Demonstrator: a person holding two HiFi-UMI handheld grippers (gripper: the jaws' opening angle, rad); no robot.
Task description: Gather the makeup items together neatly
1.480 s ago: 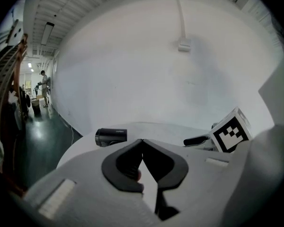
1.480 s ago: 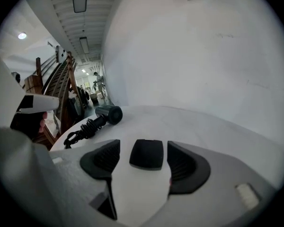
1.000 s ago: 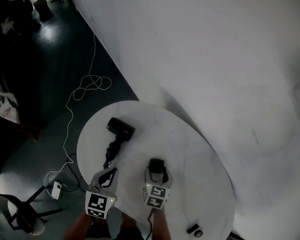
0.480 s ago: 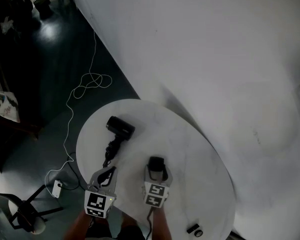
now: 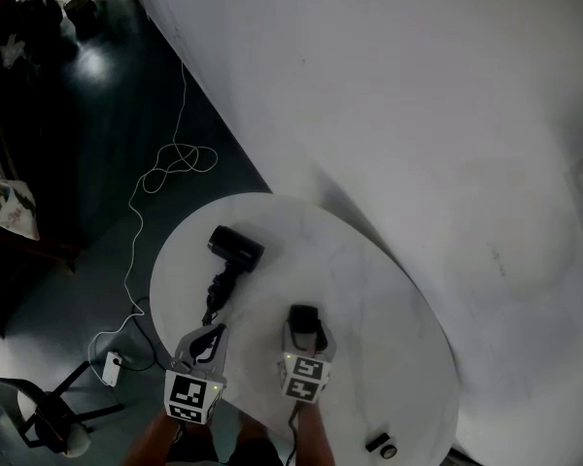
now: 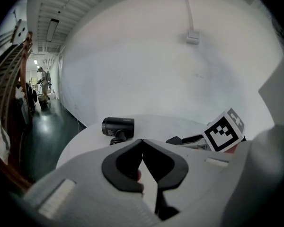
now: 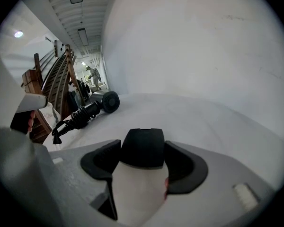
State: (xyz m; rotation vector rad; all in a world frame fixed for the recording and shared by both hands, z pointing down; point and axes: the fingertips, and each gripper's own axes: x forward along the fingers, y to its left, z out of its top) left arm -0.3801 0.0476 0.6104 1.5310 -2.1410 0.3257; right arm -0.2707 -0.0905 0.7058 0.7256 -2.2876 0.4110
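Head view has a round white table point(image 5: 398, 348) by a pale wall; a black hair dryer point(image 5: 235, 249) with its bundled cord lies on the left part, ahead of the left gripper point(image 5: 211, 337), jaws pressed together on nothing; a small dark item point(image 5: 377, 446) sits at the near right edge; the right gripper point(image 5: 304, 328) clamps a white tube point(image 7: 143, 150) with a black cap, near the table's middle.

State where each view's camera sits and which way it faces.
Head view: on the head, looking down at the table; left gripper, right gripper and forearms show.
Left gripper view: on that gripper, facing the dryer; jaws shut.
Right gripper view: on that gripper, facing the wall; jaws clamp a black-capped item.
All share the dryer.
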